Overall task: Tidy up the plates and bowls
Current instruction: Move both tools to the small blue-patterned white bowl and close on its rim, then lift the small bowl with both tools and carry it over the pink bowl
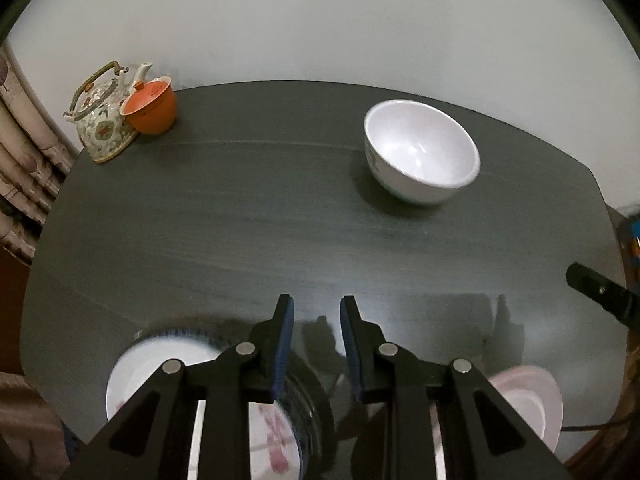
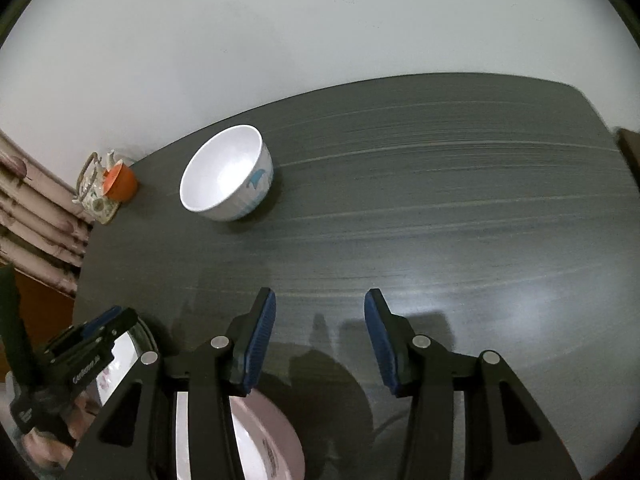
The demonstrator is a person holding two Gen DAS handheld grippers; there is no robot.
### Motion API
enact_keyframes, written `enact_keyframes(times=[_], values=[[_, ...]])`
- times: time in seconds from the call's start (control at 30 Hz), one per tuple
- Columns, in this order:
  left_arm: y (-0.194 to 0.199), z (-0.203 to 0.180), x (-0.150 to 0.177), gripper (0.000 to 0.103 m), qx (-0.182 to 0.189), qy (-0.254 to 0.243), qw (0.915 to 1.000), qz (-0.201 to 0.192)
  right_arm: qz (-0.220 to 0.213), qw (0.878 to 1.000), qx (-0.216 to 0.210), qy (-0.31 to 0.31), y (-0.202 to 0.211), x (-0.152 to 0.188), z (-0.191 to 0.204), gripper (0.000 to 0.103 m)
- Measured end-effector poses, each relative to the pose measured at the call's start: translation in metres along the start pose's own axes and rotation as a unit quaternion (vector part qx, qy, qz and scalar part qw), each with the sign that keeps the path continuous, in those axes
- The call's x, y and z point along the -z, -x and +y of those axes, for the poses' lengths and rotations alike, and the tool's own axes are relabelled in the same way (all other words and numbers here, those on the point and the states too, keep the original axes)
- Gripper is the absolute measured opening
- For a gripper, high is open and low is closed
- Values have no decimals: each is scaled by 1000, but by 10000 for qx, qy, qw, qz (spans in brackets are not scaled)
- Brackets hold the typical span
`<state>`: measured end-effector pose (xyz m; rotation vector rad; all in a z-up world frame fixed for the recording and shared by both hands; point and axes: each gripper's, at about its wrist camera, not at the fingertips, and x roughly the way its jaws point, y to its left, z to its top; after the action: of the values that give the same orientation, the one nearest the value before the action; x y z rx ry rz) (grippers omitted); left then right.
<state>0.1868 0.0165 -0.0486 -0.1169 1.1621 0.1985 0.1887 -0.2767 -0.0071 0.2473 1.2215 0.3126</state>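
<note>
The dark grey wood-grain desk [image 1: 240, 216] stands against a plain pale wall and serves as the reference surface. A white round ceramic bowl with a blue mark on its outer wall [image 1: 420, 150] rests upright on the desk toward the far edge, well apart from both grippers; in the right wrist view the same bowl [image 2: 226, 174] sits left of centre. At the far left corner of the desk stand a floral-patterned ceramic teapot with a hooped handle [image 1: 102, 120] and an orange lidded ceramic cup [image 1: 150, 106], the cup touching or just in front of the teapot. The left gripper [image 1: 317, 344] points steeply down at the near edge of the desk; its blue-padded fingers stand slightly apart with nothing between them. Beneath its left finger lies a white plate with a blue-patterned rim and pink floral print [image 1: 160, 364], motion-blurred. Beneath its right finger lies a pale pink round plate [image 1: 532, 396], near the desk's near right corner. The right gripper [image 2: 320, 336] also points down over the near part of the desk, its blue-padded fingers spread with only bare desk between them. The pink plate [image 2: 264, 432] shows under its left finger. The left gripper [image 2: 100, 324] appears at the lower left of the right wrist view, over the patterned plate.
</note>
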Motion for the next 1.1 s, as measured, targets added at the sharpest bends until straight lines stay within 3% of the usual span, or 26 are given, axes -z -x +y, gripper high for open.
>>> enact_keyframes(times=[0.2,0.53,0.67,1.1], values=[[-23,12,-48,25,219,404,9989,-17,126,9996,-194,143,-18,-31,-1,44],[-56,4,-106,25,1264,749,9892,-20,319,9963,-793,28,-51,-76,5,45],[-75,11,-116,24,1378,1039,9849,115,323,9960,-828,124,-64,-92,10,45],[-115,2,-122,24,1559,1154,9797,512,480,9954,-812,165,-104,-110,29,45]])
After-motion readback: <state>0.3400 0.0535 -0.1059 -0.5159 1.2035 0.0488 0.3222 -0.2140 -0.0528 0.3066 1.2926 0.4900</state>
